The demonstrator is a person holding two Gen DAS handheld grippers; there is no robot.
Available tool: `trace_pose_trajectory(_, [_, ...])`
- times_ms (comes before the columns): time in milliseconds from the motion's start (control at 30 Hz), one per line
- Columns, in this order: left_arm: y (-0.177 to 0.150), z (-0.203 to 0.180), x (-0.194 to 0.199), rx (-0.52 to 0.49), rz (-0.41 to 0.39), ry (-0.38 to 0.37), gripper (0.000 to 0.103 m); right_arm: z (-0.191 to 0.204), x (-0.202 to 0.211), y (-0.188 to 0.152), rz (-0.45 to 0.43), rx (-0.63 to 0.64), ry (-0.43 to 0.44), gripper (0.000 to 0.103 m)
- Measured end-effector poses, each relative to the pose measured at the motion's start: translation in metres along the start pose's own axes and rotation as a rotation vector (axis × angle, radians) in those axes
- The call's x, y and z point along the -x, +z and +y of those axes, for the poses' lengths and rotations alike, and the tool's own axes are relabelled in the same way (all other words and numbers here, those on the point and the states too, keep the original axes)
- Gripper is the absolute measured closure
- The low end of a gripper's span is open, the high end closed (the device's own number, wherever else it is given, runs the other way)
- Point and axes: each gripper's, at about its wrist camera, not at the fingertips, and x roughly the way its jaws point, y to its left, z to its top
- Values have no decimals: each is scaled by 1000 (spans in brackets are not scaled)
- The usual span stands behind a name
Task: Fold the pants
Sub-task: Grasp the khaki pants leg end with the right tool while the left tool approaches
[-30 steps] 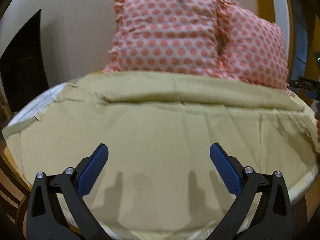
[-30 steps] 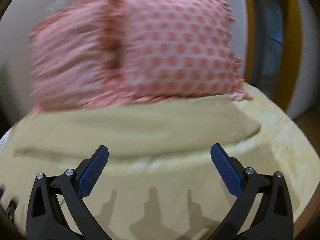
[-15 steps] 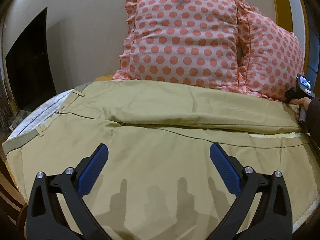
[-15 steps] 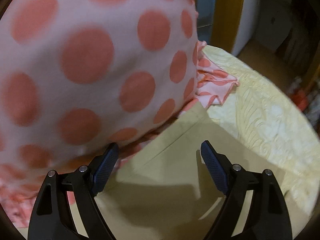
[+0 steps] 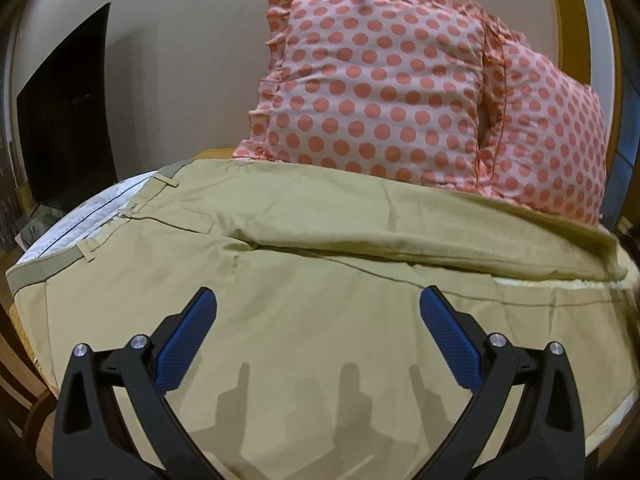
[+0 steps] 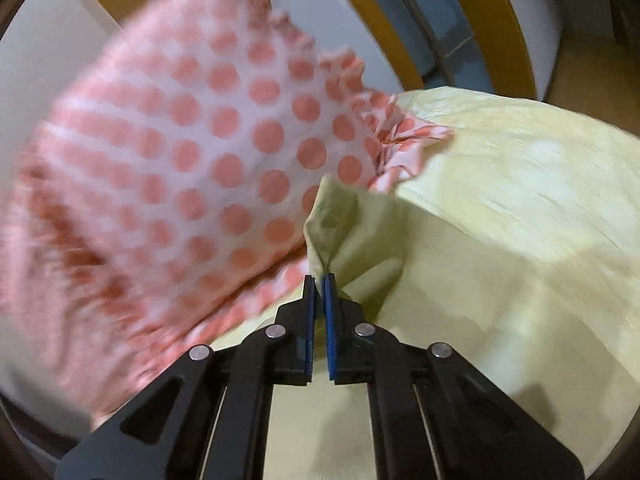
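Khaki pants (image 5: 320, 280) lie spread across the bed, waistband at the left, legs running right, the far leg in front of the pillows. My left gripper (image 5: 318, 322) is open and empty, hovering over the near leg. My right gripper (image 6: 319, 292) is shut on a bunched end of the pants (image 6: 344, 220), lifted a little off the bed beside a pillow. The view there is blurred.
Two pink polka-dot pillows (image 5: 380, 92) stand against the wall behind the pants; one shows in the right wrist view (image 6: 180, 168). A pale yellow bedsheet (image 6: 520, 200) covers the bed. A dark screen (image 5: 64, 120) stands at the left. A wooden door frame (image 6: 492, 20) is beyond the bed.
My right gripper has shut on the pants' leg end near the pillow and raised it. My left gripper stays open over the near leg, its view shifted slightly.
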Motion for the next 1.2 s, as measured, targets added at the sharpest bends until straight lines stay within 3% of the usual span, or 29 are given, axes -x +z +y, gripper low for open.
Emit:
trace_pose_trajectory(100, [7,5,3,38,-4,-19,2,-21,54,-42,14,-62,42,98])
trace_pose_trajectory(233, [18,10,-2,78,3,-45,2,-46,60,-63,133,-157,45,97])
trace_pose_trajectory(300, [23,12,-5,80,8,-47,2,-54,55,-67,177,-240,56,89])
trace_pose_trajectory(333, [26,13,-7,77,12,-43,2,-50,56,-71,176,-251,72,79])
trace_pose_trajectory(433, [34,21,-8,77,1,-39,2,-38,59,-68,150,-209,65,55])
trace_pose_trajectory(467, [39,25,-9,82,-2,-43,2,-35,57,-67,143,-206,58,53])
trace_pose_trajectory(533, [53,32,-19,93,9,-61,2,-31,51,-63,126,-191,29,53])
trace_pose_trajectory(600, [68,37,-34,108,36,-69,2,-31,39,-57,124,-157,11,77])
trace_pose_trajectory(633, [74,39,-41,116,49,-82,2,-35,36,-55,134,-165,31,101])
trace_pose_trajectory(800, [102,53,-97,206,141,-177,2,-48,84,-47,-13,-191,178,102])
trace_pose_trajectory(967, [112,63,-155,309,257,-129,4,-53,115,-53,-44,-175,203,102])
trace_pose_trajectory(1067, [115,64,-190,327,332,-93,21,-53,117,-55,-44,-167,203,102])
trace_pose_trajectory(1100, [116,65,-200,336,355,-90,31,-53,117,-54,-45,-163,203,102])
trace_pose_trajectory(1133, [116,67,-211,345,382,-79,51,-51,117,-54,-47,-161,205,102])
trace_pose_trajectory(1167, [116,70,-224,357,411,-74,64,-50,116,-53,-48,-159,210,102])
trace_pose_trajectory(1200, [113,75,-231,387,432,-93,89,-50,115,-52,-49,-154,214,102])
